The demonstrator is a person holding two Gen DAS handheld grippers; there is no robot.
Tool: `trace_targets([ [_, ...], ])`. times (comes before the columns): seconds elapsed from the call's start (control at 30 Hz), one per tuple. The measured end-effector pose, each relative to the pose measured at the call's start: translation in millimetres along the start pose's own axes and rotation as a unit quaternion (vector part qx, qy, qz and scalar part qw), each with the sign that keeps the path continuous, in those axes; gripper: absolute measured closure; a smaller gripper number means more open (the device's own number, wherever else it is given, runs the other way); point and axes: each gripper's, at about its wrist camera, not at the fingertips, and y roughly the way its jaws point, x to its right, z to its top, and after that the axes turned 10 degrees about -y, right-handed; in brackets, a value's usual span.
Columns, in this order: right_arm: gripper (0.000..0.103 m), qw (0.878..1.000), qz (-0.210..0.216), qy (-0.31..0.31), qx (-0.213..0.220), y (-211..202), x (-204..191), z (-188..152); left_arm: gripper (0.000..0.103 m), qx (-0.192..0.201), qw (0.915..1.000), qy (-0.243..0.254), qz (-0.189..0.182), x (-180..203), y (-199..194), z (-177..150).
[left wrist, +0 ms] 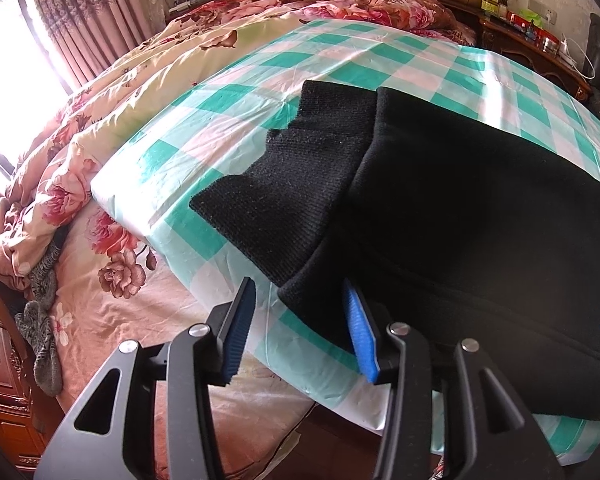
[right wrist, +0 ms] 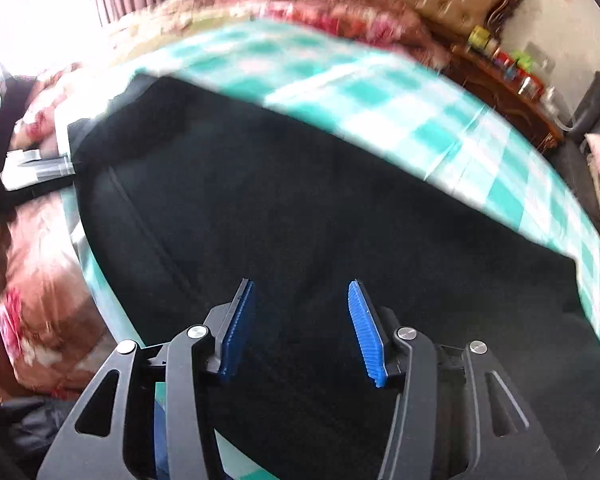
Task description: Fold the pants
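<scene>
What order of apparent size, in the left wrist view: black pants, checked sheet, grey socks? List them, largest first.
1. black pants and checked sheet: too close to rank, since the pants lie nearer the camera and cover part of the sheet.
2. grey socks: clearly smallest.

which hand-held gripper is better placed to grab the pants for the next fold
Probably left. The left hand-held gripper is open at the near edge of the black pants, beside the ribbed cuff. The right hand-held gripper is open over mid-fabric, with no edge between its fingers.
</scene>
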Motion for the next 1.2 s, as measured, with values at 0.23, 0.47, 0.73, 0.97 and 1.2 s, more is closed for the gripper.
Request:
trace_targets([
  [0.23,0.054,1.000,0.001,-0.005,0.002,1,-4,-10,0.052,0.002,0.9999,0.003,0.012,2,-2,3],
  [0.47,0.054,1.000,0.006,-0.005,0.004,2,-5,-12,0.047,0.008,0.9997,0.009,0.023,6,0,12],
  [0.73,0.054,1.000,0.014,-0.003,0.005,2,-4,-14,0.044,0.014,0.9996,0.008,0.024,7,2,27],
  [0.97,0.053,1.000,0.017,-0.005,0.004,2,-4,-14,0.043,0.018,0.9867,-0.137,-0.085,-48,-2,51],
  [1.2,0.053,1.000,0.024,-0.005,0.003,3,-2,-13,0.054,-0.051,0.9276,-0.266,-0.257,-110,16,49],
])
